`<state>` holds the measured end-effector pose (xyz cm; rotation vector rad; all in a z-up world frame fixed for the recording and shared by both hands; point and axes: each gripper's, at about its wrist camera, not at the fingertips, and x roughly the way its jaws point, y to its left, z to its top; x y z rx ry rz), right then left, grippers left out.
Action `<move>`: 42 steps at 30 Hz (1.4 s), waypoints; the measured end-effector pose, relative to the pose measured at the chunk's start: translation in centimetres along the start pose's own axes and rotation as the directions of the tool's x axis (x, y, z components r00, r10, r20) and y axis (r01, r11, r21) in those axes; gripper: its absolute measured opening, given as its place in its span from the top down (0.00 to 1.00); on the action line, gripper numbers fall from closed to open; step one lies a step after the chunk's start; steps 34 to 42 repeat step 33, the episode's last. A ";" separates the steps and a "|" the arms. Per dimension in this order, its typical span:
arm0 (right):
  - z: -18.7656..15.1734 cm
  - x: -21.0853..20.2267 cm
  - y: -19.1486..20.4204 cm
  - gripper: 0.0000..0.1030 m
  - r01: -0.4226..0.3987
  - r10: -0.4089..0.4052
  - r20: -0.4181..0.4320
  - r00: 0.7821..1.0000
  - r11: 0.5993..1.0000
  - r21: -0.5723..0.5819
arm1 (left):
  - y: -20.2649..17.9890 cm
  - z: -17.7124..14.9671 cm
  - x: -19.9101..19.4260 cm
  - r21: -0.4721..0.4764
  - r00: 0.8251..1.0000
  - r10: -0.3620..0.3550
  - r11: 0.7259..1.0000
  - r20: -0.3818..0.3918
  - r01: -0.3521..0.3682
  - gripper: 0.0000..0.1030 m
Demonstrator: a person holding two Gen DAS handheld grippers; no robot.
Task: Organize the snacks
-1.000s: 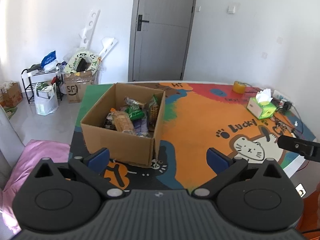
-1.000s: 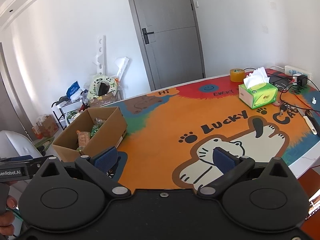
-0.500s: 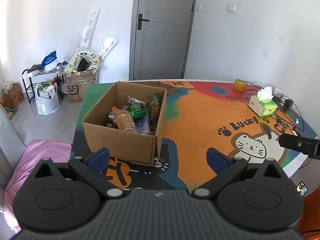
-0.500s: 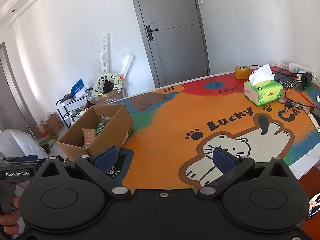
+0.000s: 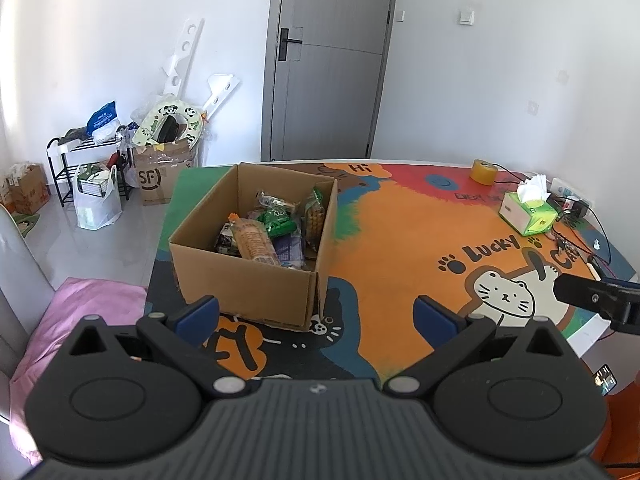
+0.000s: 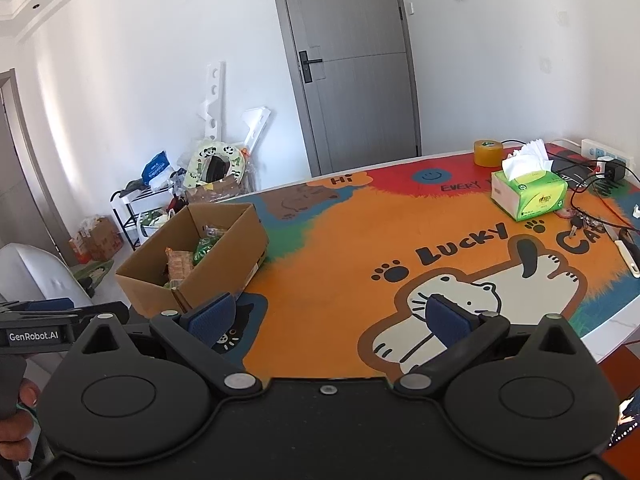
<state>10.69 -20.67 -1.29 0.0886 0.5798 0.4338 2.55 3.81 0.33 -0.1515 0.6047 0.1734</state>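
Both tools are held back from the table (image 5: 400, 240), above its near edge. The left gripper (image 5: 316, 312) is spread wide with nothing between its pads; the right gripper (image 6: 328, 314) is likewise spread and empty.

The snacks (image 5: 268, 232) are piled inside one open cardboard box (image 5: 248, 280) standing on the left part of the table, nearest the left gripper. No snack is seen lying loose on the mat.

Risks, as judged: the packets are overlapped and leaning on each other, so a pinch could catch two at once or only a slippery film edge, and a packet could be dropped. The near wall of the box could be struck by a lowered finger and the light box shoved toward the table's left edge. Crisp contents could be crushed by a hard squeeze.

Counts: one box; roughly six packets are made out, an exact count cannot be given since some are hidden beneath others. One tissue box (image 6: 528, 196), one tape roll (image 6: 488, 153), cables (image 6: 592, 200) at the far right.
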 end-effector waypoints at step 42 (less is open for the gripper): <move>-0.2 0.0 0.3 0.00 -0.005 0.005 -0.002 1.000 1.000 -0.006 | -0.5 -0.1 -0.3 0.014 1.000 -0.017 1.000 0.001 0.017 0.01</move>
